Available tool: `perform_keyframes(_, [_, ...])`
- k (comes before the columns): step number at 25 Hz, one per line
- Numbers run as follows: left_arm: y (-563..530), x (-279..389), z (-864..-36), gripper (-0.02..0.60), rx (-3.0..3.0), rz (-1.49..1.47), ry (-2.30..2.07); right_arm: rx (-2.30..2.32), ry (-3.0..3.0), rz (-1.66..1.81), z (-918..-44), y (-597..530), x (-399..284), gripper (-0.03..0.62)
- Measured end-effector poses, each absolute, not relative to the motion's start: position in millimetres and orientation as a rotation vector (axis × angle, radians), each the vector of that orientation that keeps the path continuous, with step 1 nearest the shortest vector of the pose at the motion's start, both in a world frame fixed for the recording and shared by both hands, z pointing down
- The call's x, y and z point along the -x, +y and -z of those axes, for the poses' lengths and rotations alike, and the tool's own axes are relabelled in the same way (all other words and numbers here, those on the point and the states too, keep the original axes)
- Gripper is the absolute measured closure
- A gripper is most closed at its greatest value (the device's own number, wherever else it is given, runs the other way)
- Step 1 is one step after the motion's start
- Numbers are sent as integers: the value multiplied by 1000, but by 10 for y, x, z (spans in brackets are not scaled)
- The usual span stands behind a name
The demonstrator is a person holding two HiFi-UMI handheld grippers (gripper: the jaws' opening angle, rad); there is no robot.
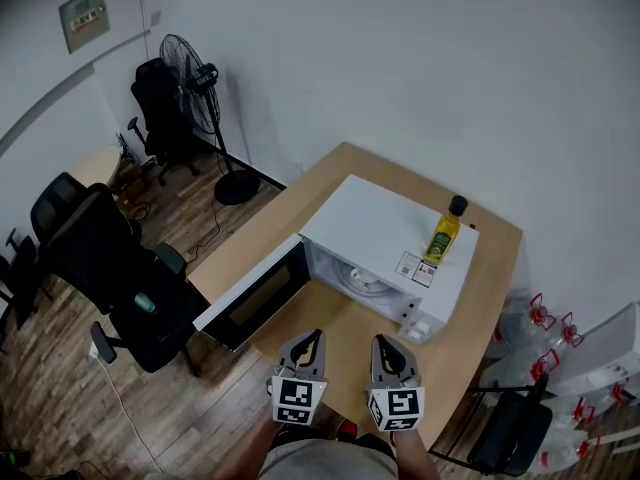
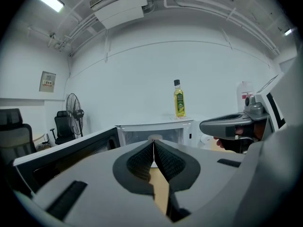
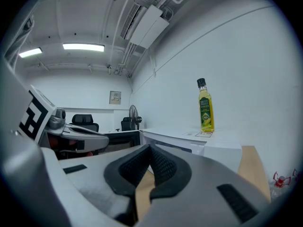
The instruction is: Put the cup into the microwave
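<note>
The biggest thing is the wooden table (image 1: 300, 206), which stands against the white wall. On the floor to its left there are black office chairs (image 1: 120, 268), and behind them a standing fan (image 1: 190, 73). On the table lies the white microwave (image 1: 385, 223), and its door (image 1: 255, 298) is swung fully open toward the left, so the cavity faces the person. On the floor at the right of the table stand some clear water jugs (image 1: 545, 333) with red handles. Near the front edge of the table, just before the open cavity, the two grippers are held side by side and a little apart from each other. The left gripper (image 2: 153, 144) has its jaws pressed together and nothing is between them. The right gripper (image 3: 150, 148) is also closed, its pads meet and it holds nothing. On top of the microwave, near its right back corner, a small bottle (image 1: 444, 233) of yellow oil stands upright. Inside the cavity a pale round shape is seen; it seems to be the cup (image 1: 366, 282), but it is too small to tell surely.
</note>
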State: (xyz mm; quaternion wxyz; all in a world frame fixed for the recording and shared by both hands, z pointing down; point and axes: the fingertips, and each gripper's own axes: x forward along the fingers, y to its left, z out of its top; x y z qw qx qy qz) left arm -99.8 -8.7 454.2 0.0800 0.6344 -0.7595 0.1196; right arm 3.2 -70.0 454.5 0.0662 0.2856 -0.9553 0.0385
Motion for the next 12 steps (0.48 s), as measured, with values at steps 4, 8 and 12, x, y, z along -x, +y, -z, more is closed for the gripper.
perform_keyframes(4, [-95, 1005, -4541, 556, -1901, -362, -2270, -869, -2876, -118, -4547, -710, -33, 577])
perform_keyframes(8, [-103, 1006, -4548, 556, -1905, -360, -2268, -870, -2873, -117, -4565, -701, -35, 577])
perform_keyframes(12, [-96, 1004, -4551, 557, -1908, -359, -2268, -867, -2871, -114, -4582, -685, -31, 577])
